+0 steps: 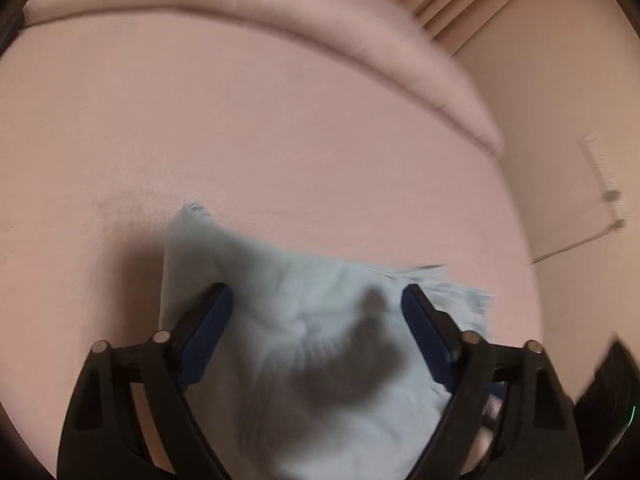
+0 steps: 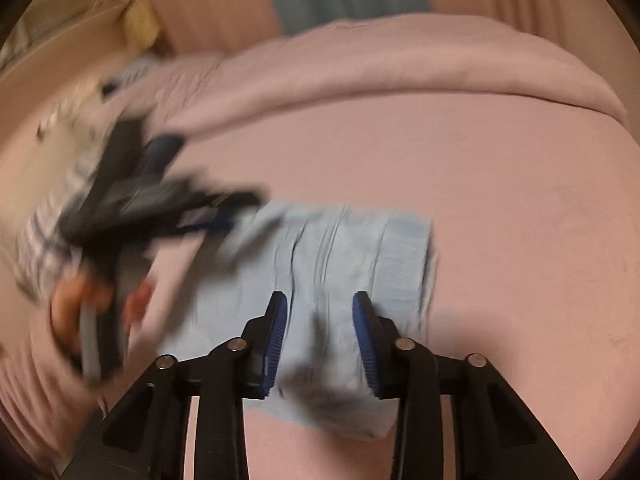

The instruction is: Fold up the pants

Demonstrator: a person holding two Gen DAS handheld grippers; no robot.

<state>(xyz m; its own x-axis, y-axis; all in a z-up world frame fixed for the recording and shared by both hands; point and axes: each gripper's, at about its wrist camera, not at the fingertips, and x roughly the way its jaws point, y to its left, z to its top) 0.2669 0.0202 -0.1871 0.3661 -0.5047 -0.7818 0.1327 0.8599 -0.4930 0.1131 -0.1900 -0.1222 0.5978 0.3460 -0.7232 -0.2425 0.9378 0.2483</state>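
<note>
Light blue pants (image 2: 344, 264) lie folded into a compact rectangle on the pink bed (image 2: 500, 208). My right gripper (image 2: 320, 300) is open above the near part of the fold, fingers apart, holding nothing. My left gripper (image 1: 316, 292) is open wide over the pants (image 1: 304, 344), which bulge up between its fingers. In the right wrist view the left gripper (image 2: 240, 208) shows blurred at the fold's far left corner, with the person's hand (image 2: 80, 304) on it.
A pink rolled blanket or pillow (image 2: 400, 68) runs along the far side of the bed. Pink curtains (image 1: 460, 0) hang behind. A pale wall with a fitting (image 1: 604, 200) is at the right. Cluttered items (image 2: 80, 40) lie at the far left.
</note>
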